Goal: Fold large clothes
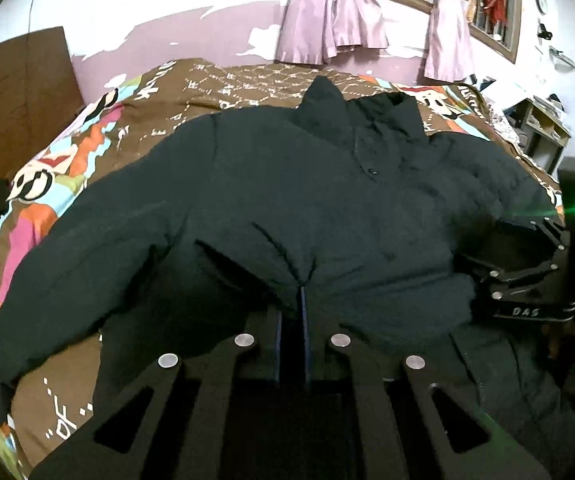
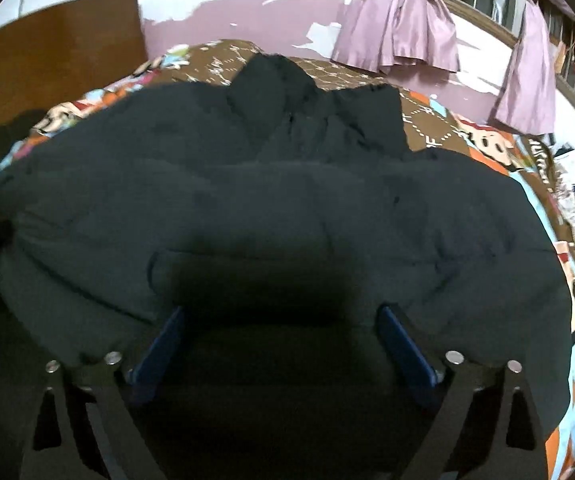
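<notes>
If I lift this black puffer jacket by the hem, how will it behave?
The black puffer jacket looks thickly padded, so it will probably sag and drape rather than crease sharply. The left gripper is shut on only a small pinch of it, so the smooth shell may slip. The long left sleeve would likely trail.

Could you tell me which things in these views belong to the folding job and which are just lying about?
Job: black jacket; left hand-held gripper, pinching its fabric; right hand-held gripper, open over it.
Lying about: patterned bedspread; pink curtains; wooden headboard.
</notes>
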Tool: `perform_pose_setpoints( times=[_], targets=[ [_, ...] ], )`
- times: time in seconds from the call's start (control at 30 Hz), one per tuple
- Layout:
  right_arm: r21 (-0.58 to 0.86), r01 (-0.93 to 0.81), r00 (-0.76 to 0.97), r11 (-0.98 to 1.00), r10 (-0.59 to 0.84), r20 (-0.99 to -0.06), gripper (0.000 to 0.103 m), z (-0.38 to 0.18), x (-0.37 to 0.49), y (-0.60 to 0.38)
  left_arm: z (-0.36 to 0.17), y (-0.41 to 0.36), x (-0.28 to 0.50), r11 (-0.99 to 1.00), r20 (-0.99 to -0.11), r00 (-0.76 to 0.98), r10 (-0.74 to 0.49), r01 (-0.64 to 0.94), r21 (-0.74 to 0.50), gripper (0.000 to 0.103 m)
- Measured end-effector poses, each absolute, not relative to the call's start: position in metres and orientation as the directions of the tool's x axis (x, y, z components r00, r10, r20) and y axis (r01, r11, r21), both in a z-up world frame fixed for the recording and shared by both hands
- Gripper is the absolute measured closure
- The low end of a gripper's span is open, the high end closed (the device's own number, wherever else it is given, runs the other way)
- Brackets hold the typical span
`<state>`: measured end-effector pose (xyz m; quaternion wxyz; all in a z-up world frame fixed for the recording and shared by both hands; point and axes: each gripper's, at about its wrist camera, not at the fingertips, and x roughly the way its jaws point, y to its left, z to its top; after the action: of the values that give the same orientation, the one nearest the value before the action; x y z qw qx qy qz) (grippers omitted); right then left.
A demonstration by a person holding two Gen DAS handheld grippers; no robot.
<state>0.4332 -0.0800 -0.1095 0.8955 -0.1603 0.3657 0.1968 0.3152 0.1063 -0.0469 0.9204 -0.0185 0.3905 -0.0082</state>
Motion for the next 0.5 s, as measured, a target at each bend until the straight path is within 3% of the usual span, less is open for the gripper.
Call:
perform_pose_setpoints(
  times=[0.07, 0.2, 0.27, 0.33, 0.43, 0.5],
  targets=[
    [-0.166, -0.459, 0.671, 0.873, 0.217, -0.709, 0.003, -0.115, 0.432, -0.078, -0.047, 0.115, 0.319, 0.997, -0.735, 0.677, -0.028, -0.036, -0.071, 0.093],
    [-0.162, -0.465, 0.675, 0.870, 0.230, -0.701, 0.002, -0.117, 0.429, -0.083, -0.040, 0.141, 0.308, 0.961, -0.717, 0.680, -0.152, -0.066, -0.267, 0.088],
    [-0.155, -0.467, 0.677, 0.870, 0.239, -0.696, 0.001, -0.118, 0.429, -0.085, -0.030, 0.151, 0.298, 0.953, -0.702, 0.693, -0.165, -0.071, -0.295, 0.074],
    [-0.157, -0.467, 0.686, 0.871, 0.244, -0.686, 0.000, -0.118, 0.427, -0.086, -0.019, 0.164, 0.286, 0.939, -0.678, 0.715, -0.170, -0.090, -0.331, 0.044],
    [-0.163, -0.466, 0.699, 0.869, 0.250, -0.670, 0.000, -0.118, 0.423, -0.087, -0.005, 0.186, 0.268, 0.913, -0.658, 0.731, -0.181, -0.125, -0.389, 0.037],
    [-0.164, -0.468, 0.703, 0.868, 0.253, -0.665, 0.000, -0.118, 0.421, -0.087, 0.004, 0.207, 0.257, 0.922, -0.701, 0.704, -0.118, -0.185, -0.341, 0.037]
  ],
)
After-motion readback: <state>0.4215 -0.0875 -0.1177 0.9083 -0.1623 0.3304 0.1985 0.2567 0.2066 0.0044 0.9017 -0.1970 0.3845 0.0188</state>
